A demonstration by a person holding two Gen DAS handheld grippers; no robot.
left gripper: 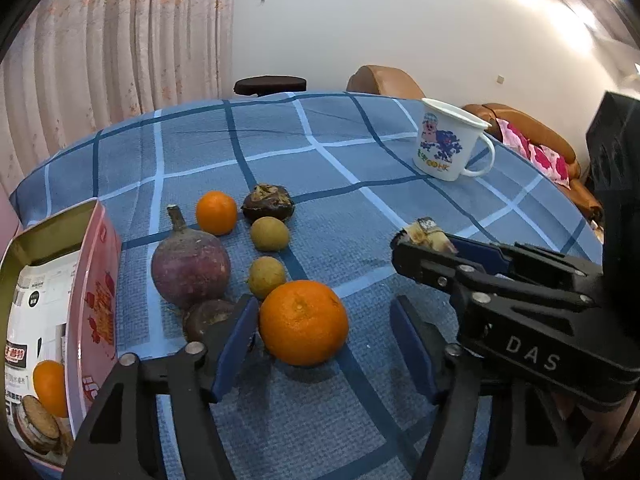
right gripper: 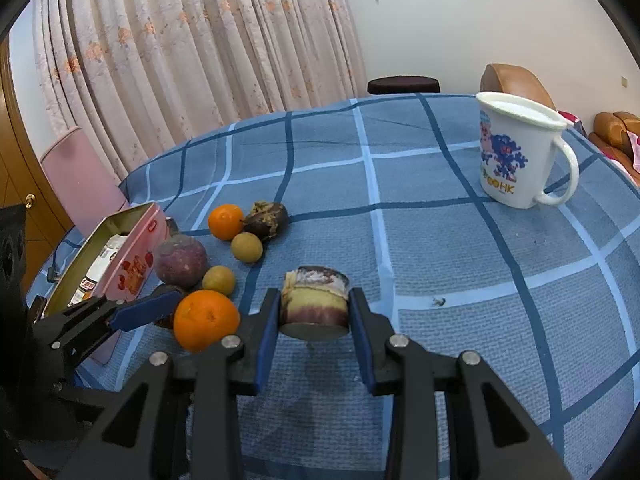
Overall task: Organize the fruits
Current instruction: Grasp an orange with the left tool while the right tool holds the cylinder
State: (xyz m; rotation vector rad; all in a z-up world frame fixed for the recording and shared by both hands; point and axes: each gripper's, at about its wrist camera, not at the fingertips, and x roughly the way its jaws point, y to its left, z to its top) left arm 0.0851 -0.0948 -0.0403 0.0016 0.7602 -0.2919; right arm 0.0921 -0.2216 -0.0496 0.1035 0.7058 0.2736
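Right wrist view shows your right gripper (right gripper: pixel 314 312) clamped on a cut sugarcane piece (right gripper: pixel 314 300), stiff yet slick-skinned, so squeeze its sides, while your left gripper (left gripper: pixel 324 340) gapes around the large orange (left gripper: pixel 303 322).
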